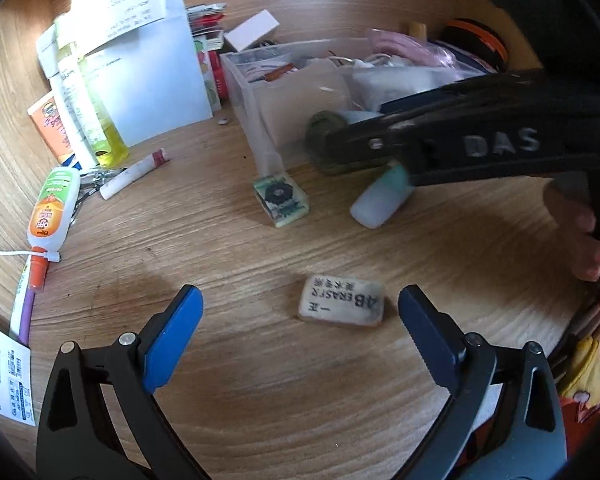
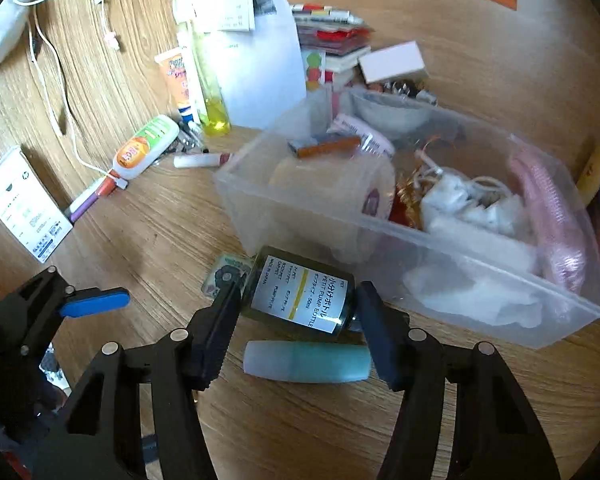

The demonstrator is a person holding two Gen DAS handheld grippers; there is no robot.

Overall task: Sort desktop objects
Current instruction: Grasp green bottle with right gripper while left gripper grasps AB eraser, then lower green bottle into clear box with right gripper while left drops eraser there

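We see a grained, matt wooden bench [image 2: 380, 420], a frosted clear plastic bin [image 2: 300, 216], and a glossy dark bottle [image 2: 300, 296] with a paper label.

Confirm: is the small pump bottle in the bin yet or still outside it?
Outside. The pump bottle lies sideways, clamped in the right gripper, in front of the clear bin's near wall, above the desk.

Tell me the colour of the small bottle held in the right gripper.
Dark green, with a white label; the pump bottle shows best in the right wrist view.

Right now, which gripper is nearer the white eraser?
Left. The left gripper is open with the white eraser between its fingers; the right gripper grips the dark pump bottle by the bin.
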